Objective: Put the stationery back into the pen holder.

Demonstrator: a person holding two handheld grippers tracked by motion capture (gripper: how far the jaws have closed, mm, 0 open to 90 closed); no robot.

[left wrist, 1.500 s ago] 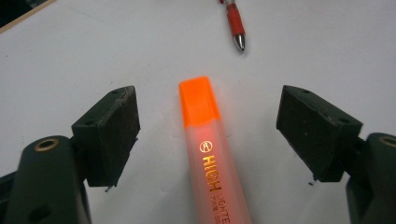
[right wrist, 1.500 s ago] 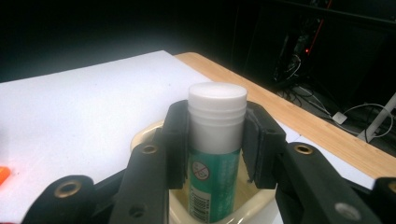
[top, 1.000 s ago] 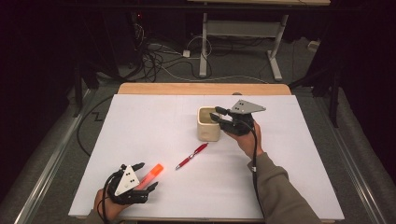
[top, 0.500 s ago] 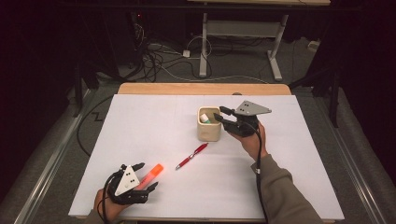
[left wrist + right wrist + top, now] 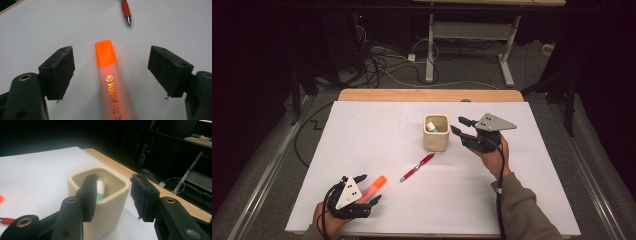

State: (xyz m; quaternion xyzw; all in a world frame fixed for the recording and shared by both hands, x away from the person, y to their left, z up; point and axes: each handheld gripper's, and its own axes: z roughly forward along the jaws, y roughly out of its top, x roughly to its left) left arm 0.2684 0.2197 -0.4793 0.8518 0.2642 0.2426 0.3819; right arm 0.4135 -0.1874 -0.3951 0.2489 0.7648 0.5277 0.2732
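Lettering on highlighter (image 5: 110,82) legible between released left claw (image 5: 111,72); right claw (image 5: 113,195) opening, empty, beside cup (image 5: 110,195).

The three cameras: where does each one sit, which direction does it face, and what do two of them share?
High view: fixed above the person's side, looking forward and down on the table; both forearms enter from the bottom, left claw, right claw.
Left gripper view: rides on the left claw, facing along its open jaws at the orange highlighter lying on the table.
Right gripper view: rides on the right claw, facing the cream cup beyond its jaws.
Shared: high and left gripper views both show the red pen.
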